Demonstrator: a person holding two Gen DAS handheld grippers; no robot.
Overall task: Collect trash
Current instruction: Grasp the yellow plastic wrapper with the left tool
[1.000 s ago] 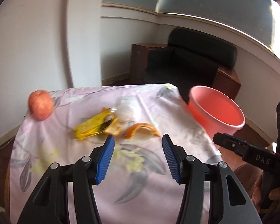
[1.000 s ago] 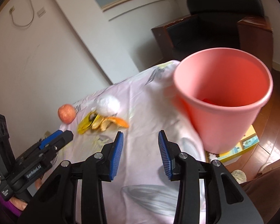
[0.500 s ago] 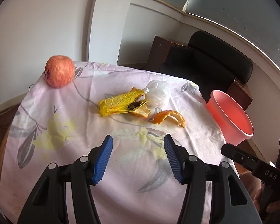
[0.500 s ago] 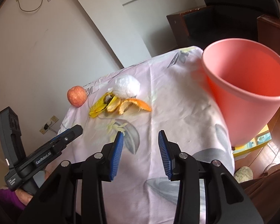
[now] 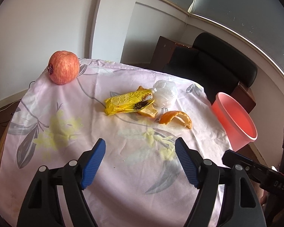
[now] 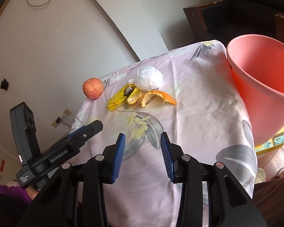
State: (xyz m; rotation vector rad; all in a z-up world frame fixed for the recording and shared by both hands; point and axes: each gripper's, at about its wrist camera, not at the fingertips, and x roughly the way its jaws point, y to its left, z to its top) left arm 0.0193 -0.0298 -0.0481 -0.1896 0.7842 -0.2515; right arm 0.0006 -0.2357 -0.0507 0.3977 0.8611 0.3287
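Observation:
A small heap of trash lies mid-table: a yellow wrapper [image 5: 128,102] [image 6: 119,97], a knotted white plastic bag [image 5: 164,93] [image 6: 149,78], and orange peels [image 5: 176,118] [image 6: 158,96]. A pink bin [image 5: 234,121] [image 6: 263,87] stands off the table's right edge. My left gripper [image 5: 140,160] hovers over the cloth short of the heap; its jaws are opening and hold nothing. My right gripper [image 6: 142,155] hangs over the near cloth, partly open and empty. Each gripper shows in the other's view, the right gripper [image 5: 255,170] low right, the left gripper [image 6: 66,145] low left.
A red apple [image 5: 64,70] [image 6: 93,88] sits at the table's far left corner. A floral pink cloth [image 5: 66,132] [image 6: 198,113] covers the table. A dark armchair [image 5: 208,64] stands behind it. A person's purple sleeve [image 6: 7,191] shows low left.
The left gripper's jaws have spread wider and its view has swung toward the heap, which now sits closer. The right gripper's view shifted left, pushing the pink bin toward the right edge.

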